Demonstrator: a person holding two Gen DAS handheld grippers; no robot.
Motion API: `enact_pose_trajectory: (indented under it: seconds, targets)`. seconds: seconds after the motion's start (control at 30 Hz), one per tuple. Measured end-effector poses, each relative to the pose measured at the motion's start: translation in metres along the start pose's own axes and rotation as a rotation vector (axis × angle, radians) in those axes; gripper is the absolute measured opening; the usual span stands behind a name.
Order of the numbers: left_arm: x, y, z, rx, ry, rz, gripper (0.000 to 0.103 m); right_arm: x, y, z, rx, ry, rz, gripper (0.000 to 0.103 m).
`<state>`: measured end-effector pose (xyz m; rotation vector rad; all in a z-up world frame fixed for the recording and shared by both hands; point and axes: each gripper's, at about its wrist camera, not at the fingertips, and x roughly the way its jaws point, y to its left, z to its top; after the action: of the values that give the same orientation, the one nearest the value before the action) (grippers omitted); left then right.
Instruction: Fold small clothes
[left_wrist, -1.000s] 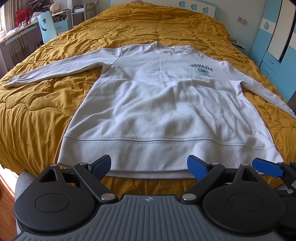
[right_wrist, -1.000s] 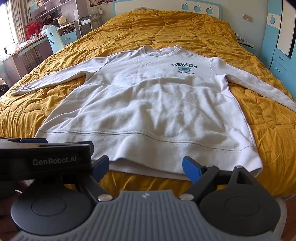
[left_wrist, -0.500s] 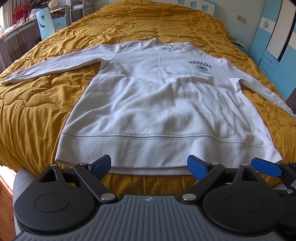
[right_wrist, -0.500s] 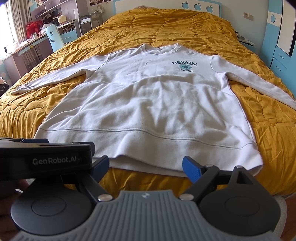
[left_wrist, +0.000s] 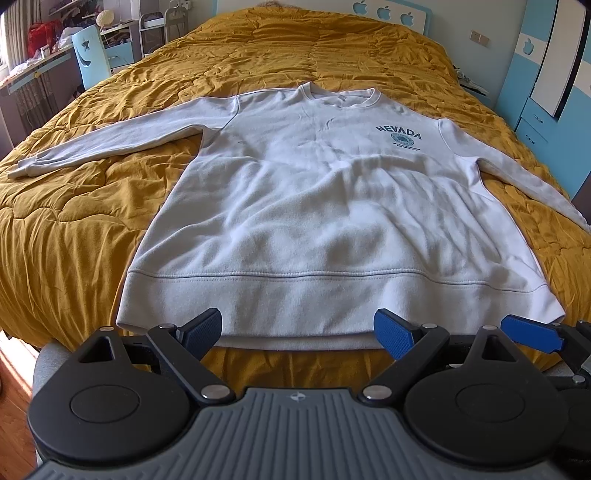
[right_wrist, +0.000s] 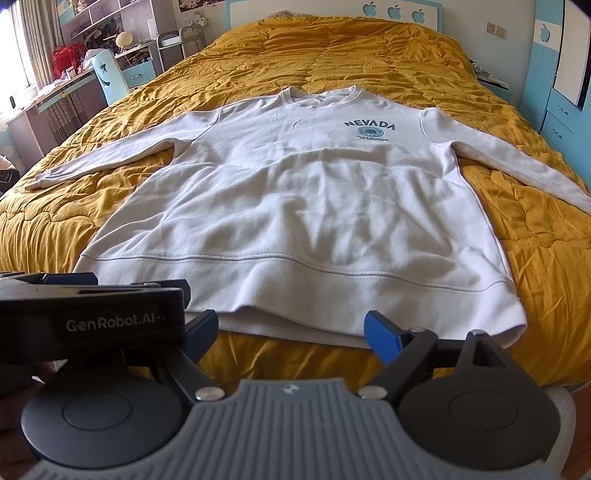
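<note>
One white sweatshirt (left_wrist: 332, 221) lies flat and face up on the yellow bed (left_wrist: 74, 240), its long axis running straight away from me: the collar far, the hem (left_wrist: 295, 306) nearest, just beyond my fingers. Both sleeves are spread out to the sides, the left sleeve (left_wrist: 122, 140) reaching far over the quilt, the right sleeve (right_wrist: 517, 162) going out toward the blue cupboards. My left gripper (left_wrist: 297, 330) holds its fingers wide apart and empty, in front of the left and middle part of the hem. My right gripper (right_wrist: 291, 332) is also spread and empty, standing close beside the left one, before the middle and right part of the hem. I judge each hand is nearer to its own hem corner, so no fold is begun yet
</note>
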<state>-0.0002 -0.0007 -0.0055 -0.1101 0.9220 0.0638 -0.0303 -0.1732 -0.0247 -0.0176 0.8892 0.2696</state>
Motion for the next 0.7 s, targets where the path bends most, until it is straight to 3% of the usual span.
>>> enact_pose_trajectory:
  seconds: [0.7]
  targets:
    - [-0.0006,-0.002,-0.0002,0.009,0.012,0.0,0.103,-0.0031,0.0014,-0.0025,-0.005,0.0,-0.002,0.082]
